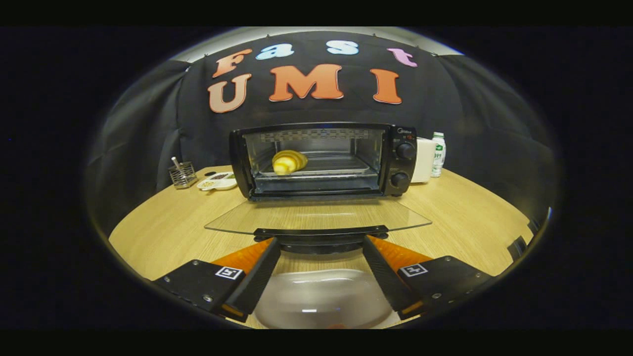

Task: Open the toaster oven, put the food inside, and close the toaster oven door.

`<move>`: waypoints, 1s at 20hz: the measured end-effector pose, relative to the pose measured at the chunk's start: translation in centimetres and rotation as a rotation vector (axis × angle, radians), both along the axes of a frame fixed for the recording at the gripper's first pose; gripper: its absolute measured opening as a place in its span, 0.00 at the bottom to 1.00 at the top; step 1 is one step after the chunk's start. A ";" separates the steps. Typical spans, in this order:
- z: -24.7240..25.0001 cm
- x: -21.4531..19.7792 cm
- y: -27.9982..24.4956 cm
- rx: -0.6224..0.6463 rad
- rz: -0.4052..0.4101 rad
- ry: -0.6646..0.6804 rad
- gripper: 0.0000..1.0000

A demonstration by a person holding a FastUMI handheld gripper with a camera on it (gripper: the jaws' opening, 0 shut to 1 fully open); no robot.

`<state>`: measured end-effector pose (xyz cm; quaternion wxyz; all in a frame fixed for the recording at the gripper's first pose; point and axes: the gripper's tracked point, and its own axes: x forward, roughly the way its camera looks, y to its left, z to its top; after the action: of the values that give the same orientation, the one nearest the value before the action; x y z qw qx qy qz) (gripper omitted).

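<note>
Toaster oven (321, 160) beyond the jaws, door (316, 217) down, handle (321, 232) at their tips, jaws spread apart, croissant (289, 161) inside.

A wooden table (460, 217) carries the toaster oven (321, 160), a divided dish (217, 182), a wire holder (182, 174), a bottle (438, 154) and a white box (424, 160).

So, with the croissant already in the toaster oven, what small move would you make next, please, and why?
Probably lift the door handle upward. The croissant sits on the tray, the glass door lies fully open, and the gripper has its jaws open at the handle.
</note>
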<state>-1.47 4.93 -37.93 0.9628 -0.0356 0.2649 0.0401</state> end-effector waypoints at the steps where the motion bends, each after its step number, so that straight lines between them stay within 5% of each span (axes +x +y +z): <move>1: 0.2 0.1 0.0 0.010 -0.004 -0.005 0.99; 20: 5.3 3.2 0.2 0.099 -0.024 -0.074 1.00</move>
<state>1.76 5.18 -32.58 0.9730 0.0136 0.2270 0.0402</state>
